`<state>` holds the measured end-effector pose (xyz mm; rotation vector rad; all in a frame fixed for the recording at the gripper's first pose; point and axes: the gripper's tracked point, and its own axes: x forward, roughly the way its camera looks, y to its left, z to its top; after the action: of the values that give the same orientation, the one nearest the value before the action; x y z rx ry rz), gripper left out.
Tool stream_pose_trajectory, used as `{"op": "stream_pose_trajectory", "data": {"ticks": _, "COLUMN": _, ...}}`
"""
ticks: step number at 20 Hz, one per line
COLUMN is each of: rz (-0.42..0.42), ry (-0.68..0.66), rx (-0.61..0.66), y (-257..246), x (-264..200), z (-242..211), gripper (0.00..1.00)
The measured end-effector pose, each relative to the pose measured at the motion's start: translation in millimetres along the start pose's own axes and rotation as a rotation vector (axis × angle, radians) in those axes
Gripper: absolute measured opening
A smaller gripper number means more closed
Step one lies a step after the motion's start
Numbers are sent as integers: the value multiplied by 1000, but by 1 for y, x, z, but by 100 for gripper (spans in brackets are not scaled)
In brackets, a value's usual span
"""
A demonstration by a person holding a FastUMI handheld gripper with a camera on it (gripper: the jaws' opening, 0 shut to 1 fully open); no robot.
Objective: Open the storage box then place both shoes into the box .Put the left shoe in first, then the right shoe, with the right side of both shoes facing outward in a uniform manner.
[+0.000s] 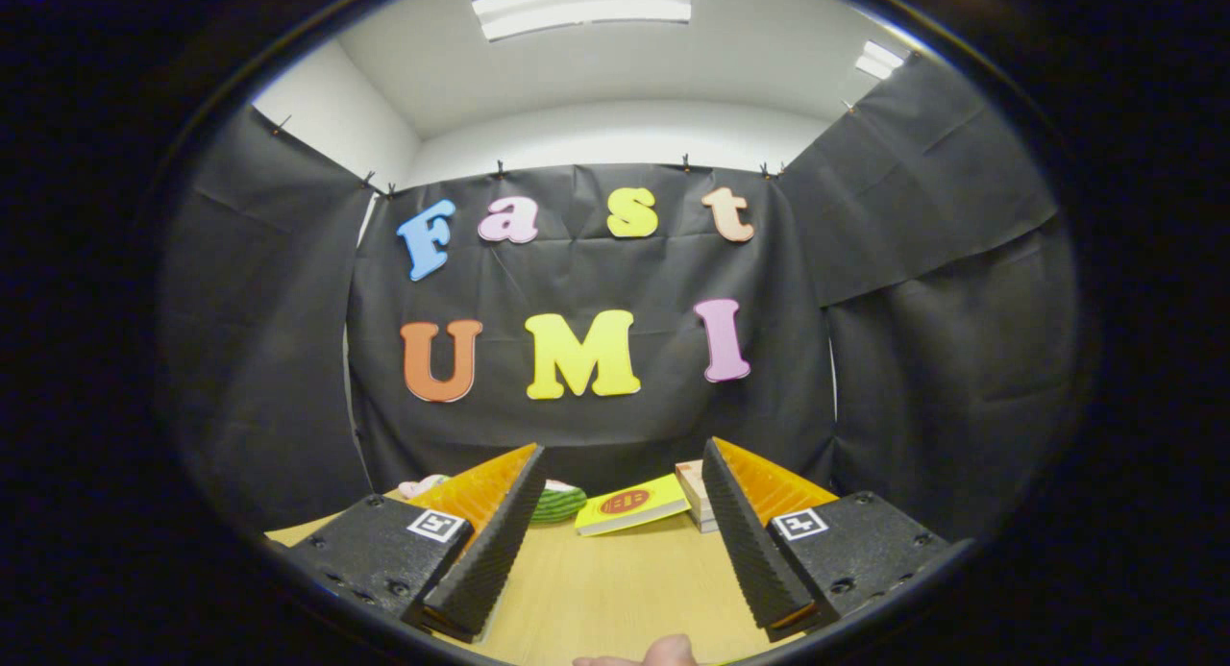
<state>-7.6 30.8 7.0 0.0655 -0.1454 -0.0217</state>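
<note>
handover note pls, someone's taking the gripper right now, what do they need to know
Hand-held gripper: open, fingers wide apart, nothing between them, raised level over the wooden table.
Beyond the fingers, at the table's far edge by the black cloth wall: a yellow book lying flat, a green striped item partly behind one finger, and a pale stacked item beside the book.
A fingertip of the person shows just below the fingers.
Done: nothing evident.
Left: find the storage box, open it, load left shoe, then right.

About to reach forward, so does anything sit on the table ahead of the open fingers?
Between the open fingers, bare table; beyond them lie a yellow book, a green striped object and a pale stack.
</note>
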Motion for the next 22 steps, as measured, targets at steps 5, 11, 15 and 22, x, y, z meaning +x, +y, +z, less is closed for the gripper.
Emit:
{"op": "stream_pose_trajectory", "data": {"ticks": 5, "rz": 22, "ry": 6, "rx": -2, "y": 1, "x": -3, "z": 4, "gripper": 100}}
{"op": "stream_pose_trajectory", "data": {"ticks": 11, "rz": 44, "ry": 26, "rx": -8, "y": 9, "x": -5, "z": 4, "gripper": 100}}
{"op": "stream_pose_trajectory", "data": {"ticks": 15, "rz": 35, "ry": 25, "rx": -26, "y": 10, "x": -4, "z": 3, "gripper": 100}}
{"op": "stream_pose_trajectory", "data": {"ticks": 22, "rz": 48, "ry": 48, "rx": -55, "y": 23, "x": -3, "z": -5, "gripper": 100}}
